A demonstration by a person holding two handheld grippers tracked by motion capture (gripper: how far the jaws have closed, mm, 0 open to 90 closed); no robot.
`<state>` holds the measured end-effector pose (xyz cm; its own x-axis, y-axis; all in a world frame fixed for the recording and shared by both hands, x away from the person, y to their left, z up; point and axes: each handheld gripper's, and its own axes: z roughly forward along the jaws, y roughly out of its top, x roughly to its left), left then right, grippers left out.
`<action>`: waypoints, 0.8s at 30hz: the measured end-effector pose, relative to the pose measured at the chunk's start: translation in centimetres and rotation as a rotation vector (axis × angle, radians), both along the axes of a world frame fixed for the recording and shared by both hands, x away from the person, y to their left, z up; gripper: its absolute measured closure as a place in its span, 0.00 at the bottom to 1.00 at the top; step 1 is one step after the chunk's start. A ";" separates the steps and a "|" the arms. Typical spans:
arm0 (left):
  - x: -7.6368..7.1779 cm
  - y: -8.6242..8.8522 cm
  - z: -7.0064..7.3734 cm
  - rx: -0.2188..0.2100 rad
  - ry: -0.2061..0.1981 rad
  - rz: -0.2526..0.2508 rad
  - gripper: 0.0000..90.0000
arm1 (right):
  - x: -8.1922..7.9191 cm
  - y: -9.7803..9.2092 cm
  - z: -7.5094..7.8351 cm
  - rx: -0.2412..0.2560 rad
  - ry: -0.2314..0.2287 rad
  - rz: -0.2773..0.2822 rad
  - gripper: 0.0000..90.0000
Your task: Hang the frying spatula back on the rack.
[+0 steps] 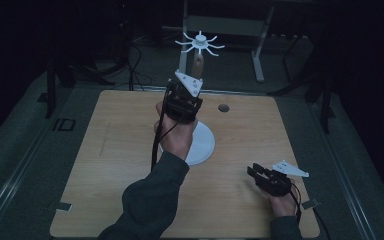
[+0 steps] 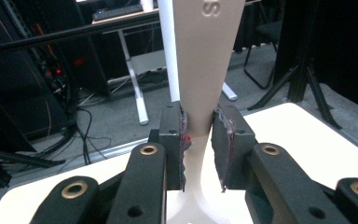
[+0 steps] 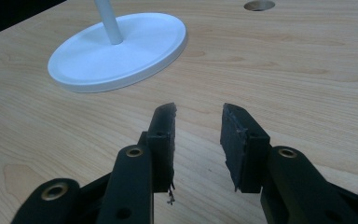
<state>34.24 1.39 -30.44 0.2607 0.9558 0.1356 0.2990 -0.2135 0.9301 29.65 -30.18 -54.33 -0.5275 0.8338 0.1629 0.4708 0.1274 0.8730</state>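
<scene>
Over the table [image 1: 105, 150], left gripper [image 2: 199, 135] clamps beige utensil [image 2: 203, 60].

Beige utensil [image 2: 204, 60], spoon- or spatula-like, with a flat handle that widens upward and narrows to a thin neck below; embossed letter "S" near its upper end. It stands roughly upright, raised above the table, pinched at the narrow neck between the left gripper's [image 2: 198, 140] pads. In the high view its tip [image 1: 197, 64] pokes up just under the white spoked top of the rack [image 1: 199, 42].
</scene>
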 end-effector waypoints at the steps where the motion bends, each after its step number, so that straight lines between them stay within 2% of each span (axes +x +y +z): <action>1: 0.1 0.0 0.0 -0.001 0.002 0.002 0.83 | 0.0 0.0 0.0 0.000 -0.001 0.000 0.72; 15: 1.2 -0.3 -0.1 0.019 0.032 0.016 0.83 | 0.0 0.0 0.0 0.001 -0.002 0.000 0.72; 21: 1.4 -0.4 -0.2 0.013 0.023 0.006 0.83 | -0.1 0.1 0.0 0.001 0.000 -0.001 0.72; 24: 1.3 -0.3 -0.4 0.018 0.002 -0.011 0.81 | -0.1 0.0 0.0 0.002 0.001 -0.002 0.72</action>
<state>35.56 1.07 -30.83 0.2716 0.9503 0.1524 0.2988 -0.2338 0.9252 29.57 -30.18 -54.30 -0.5256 0.8346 0.1646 0.4719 0.1251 0.8727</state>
